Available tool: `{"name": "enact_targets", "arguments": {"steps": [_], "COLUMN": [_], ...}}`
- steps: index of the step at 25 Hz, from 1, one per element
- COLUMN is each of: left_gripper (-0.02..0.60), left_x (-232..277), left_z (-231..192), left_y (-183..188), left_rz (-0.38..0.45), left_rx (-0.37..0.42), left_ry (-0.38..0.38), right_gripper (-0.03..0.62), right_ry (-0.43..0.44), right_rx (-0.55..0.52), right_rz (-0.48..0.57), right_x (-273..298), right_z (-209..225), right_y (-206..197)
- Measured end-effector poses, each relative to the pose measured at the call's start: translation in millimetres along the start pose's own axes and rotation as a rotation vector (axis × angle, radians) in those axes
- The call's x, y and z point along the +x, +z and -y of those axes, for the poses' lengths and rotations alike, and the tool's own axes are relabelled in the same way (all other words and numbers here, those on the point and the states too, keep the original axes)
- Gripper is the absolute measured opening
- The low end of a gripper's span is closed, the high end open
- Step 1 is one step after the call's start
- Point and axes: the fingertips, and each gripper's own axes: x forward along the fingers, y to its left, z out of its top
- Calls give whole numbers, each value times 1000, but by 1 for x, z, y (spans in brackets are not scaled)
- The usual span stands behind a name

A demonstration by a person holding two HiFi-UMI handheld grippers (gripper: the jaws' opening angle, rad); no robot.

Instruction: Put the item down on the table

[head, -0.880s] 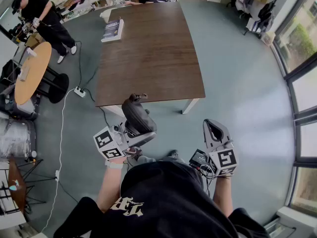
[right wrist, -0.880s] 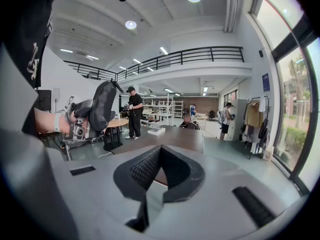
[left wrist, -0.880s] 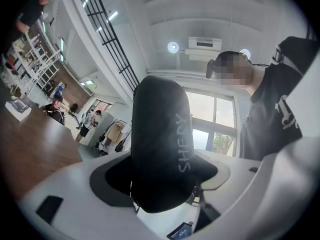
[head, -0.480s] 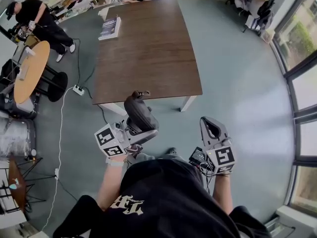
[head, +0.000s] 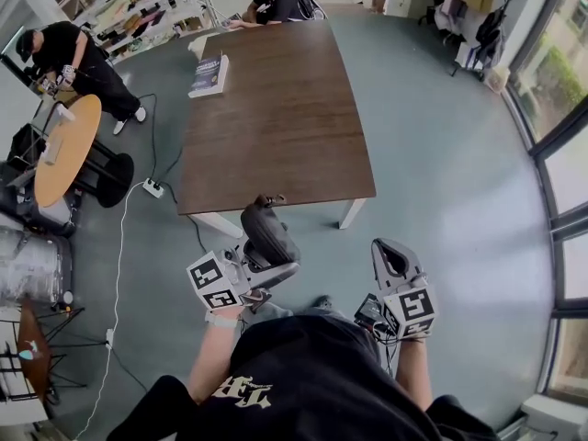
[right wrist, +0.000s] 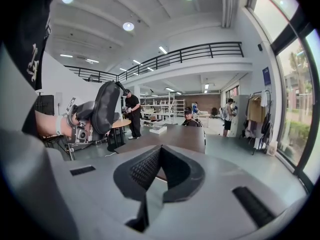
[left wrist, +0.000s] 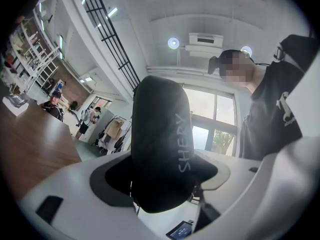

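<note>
Here, left claw [head: 258, 259] pinching black pouch [head: 267, 231], long axis pointing toward table [head: 276, 108], right claw [head: 393, 250] pressed together.

The table [head: 276, 108] top is bare nearly all over. A book [head: 209, 73] lies at its far left corner and a person [head: 276, 3] sits at the far end. Nothing stands between its near edge and the case [head: 266, 228] in the left gripper [head: 260, 266]. To the right the floor [head: 441, 154] is open. To the left are a power strip [head: 152, 188] and a round table [head: 64, 150].
</note>
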Motion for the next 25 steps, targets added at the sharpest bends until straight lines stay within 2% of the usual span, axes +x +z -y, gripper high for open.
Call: {"name": "enact_targets", "arguments": {"steps": [4,11,15,20,25], "left_gripper": [344,344,344,344,344], "left_x": [20,41,52,48,31], "left_z": [8,11,22,38,46], "left_y": [-23,-24,-22,-31,-25], "left_rz": [-16,-25,-33,-48,-18], "left_rx": [3,5,3,7,7], "left_ry": [-1,-40,-68,-69,-50], "right_gripper": [-12,-12,-12,-12,-12], "right_ry": [-16,-36,-65,-59,-66], "right_rx": [17,24,51,65,41], "right_rz": [-2,-24,-3,-32,66], "right_x": [-18,-33,-42,-51,-48], "right_z": [23,34,42,36,32], "right_y": [-22,-22,-22,-22,-4]}}
